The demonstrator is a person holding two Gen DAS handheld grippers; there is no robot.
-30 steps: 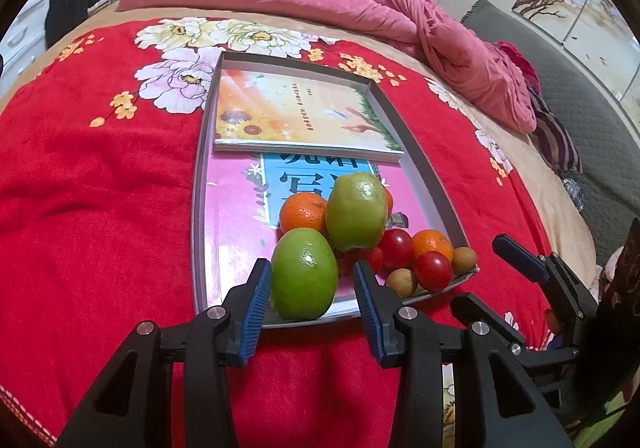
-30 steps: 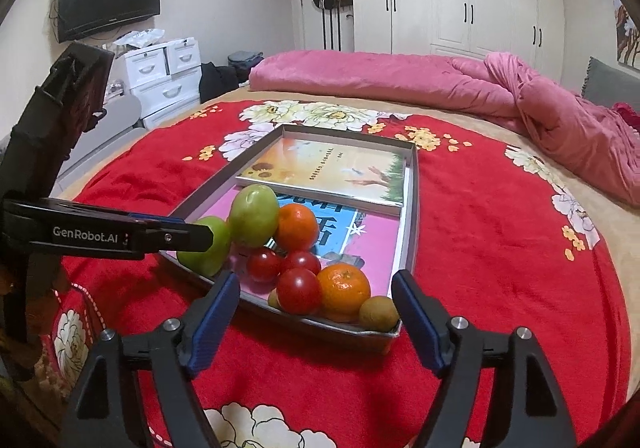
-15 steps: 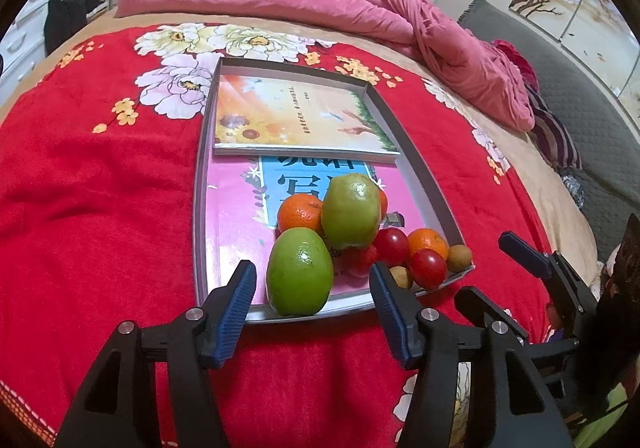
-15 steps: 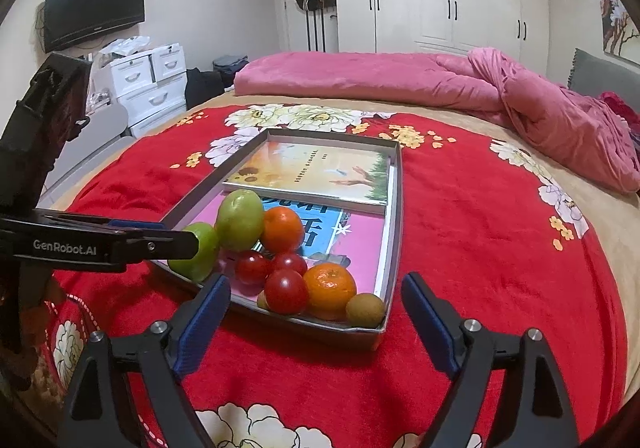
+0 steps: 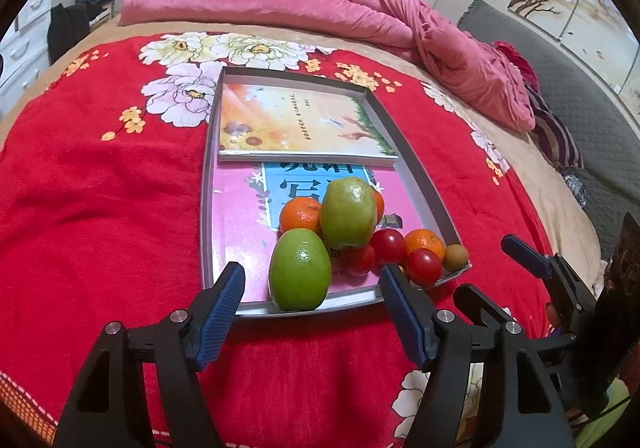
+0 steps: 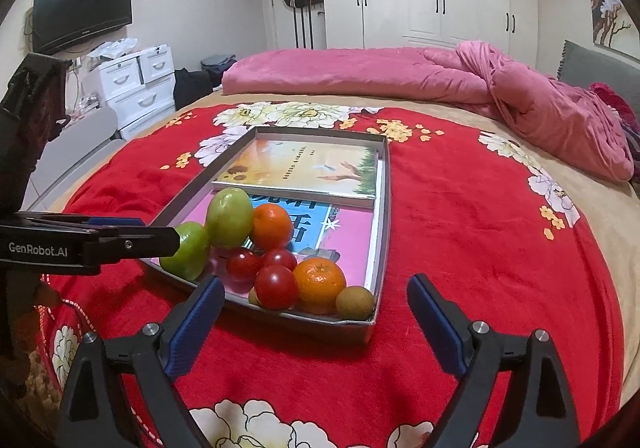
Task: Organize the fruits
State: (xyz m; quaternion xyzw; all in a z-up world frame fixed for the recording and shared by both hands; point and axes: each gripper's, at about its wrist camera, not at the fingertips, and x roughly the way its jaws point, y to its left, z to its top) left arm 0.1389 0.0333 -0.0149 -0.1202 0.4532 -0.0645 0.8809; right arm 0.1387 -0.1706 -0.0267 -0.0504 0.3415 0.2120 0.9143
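A pile of fruit lies at the near end of a shallow grey tray (image 5: 206,184) on the bed. It holds two green apples, oranges, red tomatoes and small brown fruits. The front green apple (image 5: 300,270) rests against the tray's near rim. My left gripper (image 5: 311,276) straddles it, jaws opening, pads clear of its sides. My right gripper (image 6: 316,282) hovers before the tray's corner near an orange (image 6: 320,280) and a brown fruit (image 6: 355,302), jaws opening with nothing pressed between them. The left gripper (image 6: 132,240) also reaches in from the left of the right wrist view.
Two books lie in the tray: a sunflower-cover book (image 5: 296,124) at the far end and a pink and blue one (image 5: 240,216) under the fruit. Red flowered blanket (image 5: 100,208) surrounds the tray. A pink quilt (image 6: 400,72) is heaped at the bed's far side.
Both grippers' jaws have spread wider. The left pads moved away from the front green apple, which stays in the tray. Both views now take in a little more of the bed.
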